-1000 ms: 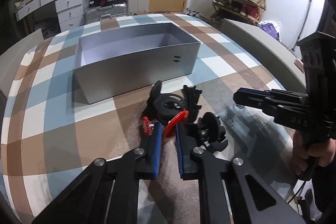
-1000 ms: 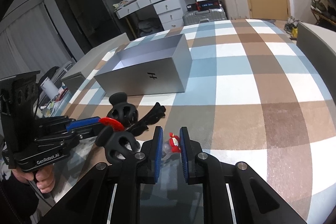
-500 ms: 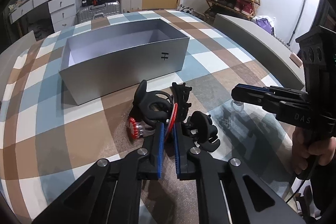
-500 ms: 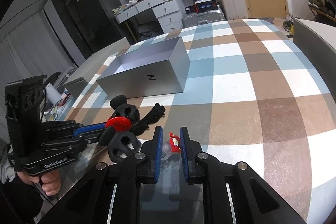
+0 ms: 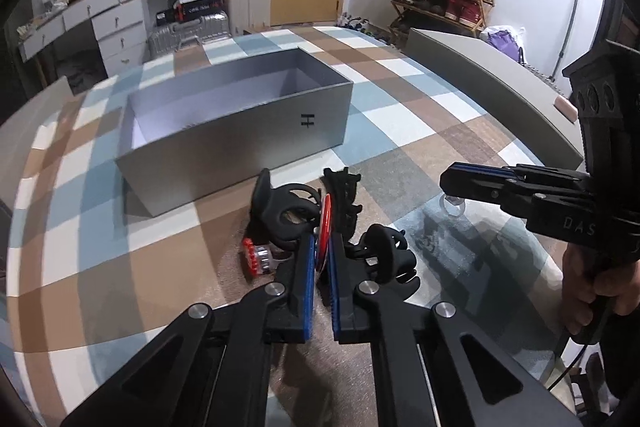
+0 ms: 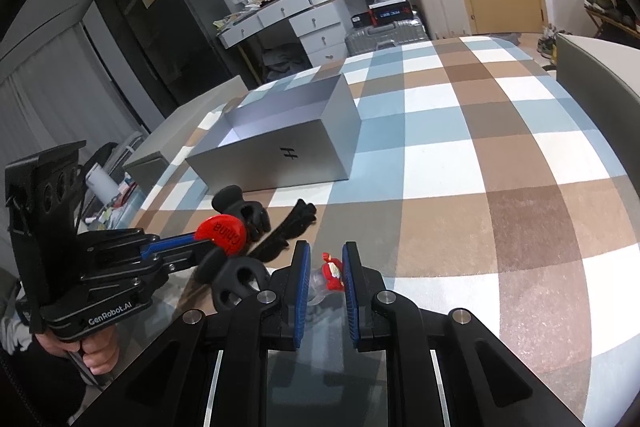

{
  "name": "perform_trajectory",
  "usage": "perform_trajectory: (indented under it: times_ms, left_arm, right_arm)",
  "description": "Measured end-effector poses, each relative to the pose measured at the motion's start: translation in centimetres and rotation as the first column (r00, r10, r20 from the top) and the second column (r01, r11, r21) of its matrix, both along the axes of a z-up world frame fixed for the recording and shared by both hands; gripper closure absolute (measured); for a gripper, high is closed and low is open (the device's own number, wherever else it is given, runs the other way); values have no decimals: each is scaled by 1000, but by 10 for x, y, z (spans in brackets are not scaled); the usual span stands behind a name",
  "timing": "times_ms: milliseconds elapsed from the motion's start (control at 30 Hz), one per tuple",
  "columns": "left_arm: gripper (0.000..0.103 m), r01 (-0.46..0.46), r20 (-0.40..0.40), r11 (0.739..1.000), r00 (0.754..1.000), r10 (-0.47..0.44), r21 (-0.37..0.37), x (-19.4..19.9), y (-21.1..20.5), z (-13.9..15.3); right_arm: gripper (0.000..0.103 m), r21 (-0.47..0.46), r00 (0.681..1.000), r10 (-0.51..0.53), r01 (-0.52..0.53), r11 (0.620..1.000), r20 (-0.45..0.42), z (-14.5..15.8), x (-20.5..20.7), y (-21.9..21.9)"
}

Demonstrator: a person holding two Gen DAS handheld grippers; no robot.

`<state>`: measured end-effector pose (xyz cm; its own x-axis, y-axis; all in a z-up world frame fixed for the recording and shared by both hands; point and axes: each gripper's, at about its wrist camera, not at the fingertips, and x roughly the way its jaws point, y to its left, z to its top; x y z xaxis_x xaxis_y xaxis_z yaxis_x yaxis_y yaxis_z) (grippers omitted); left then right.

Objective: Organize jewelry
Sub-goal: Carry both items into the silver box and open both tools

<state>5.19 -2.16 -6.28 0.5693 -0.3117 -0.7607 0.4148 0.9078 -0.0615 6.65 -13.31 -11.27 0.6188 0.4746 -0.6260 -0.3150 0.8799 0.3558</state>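
My left gripper (image 5: 322, 259) is pinched on the thin red disc (image 6: 220, 233), edge-on between its blue pads; my right gripper (image 6: 325, 269) is clamped on a small red-and-clear trinket (image 6: 331, 273). Both sit near the tabletop's (image 6: 480, 155) front edge, amid the black hair claws (image 5: 286, 213), just short of the open grey box (image 5: 240, 131). The disc looks light, stiff and slick, so I'd grip its flat faces, not its rim.
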Motion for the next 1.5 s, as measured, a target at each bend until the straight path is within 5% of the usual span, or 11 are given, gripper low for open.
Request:
perform_trajectory:
  times_ms: [567,867,1500]
  left_arm:
    - [101,-92,115,993,988,100,-80,-12,31,41]
    - [101,-139,169,981,972,161,-136,16,49,60]
    - [101,-98,94,987,989,111,-127,80,44,45]
  right_arm:
    - [87,-22,994,63,-61,998,90,40,-11,34]
    - [87,-4,979,121,-122,992,167,71,15,57]
    - [88,-12,977,153,-153,988,148,64,114,82]
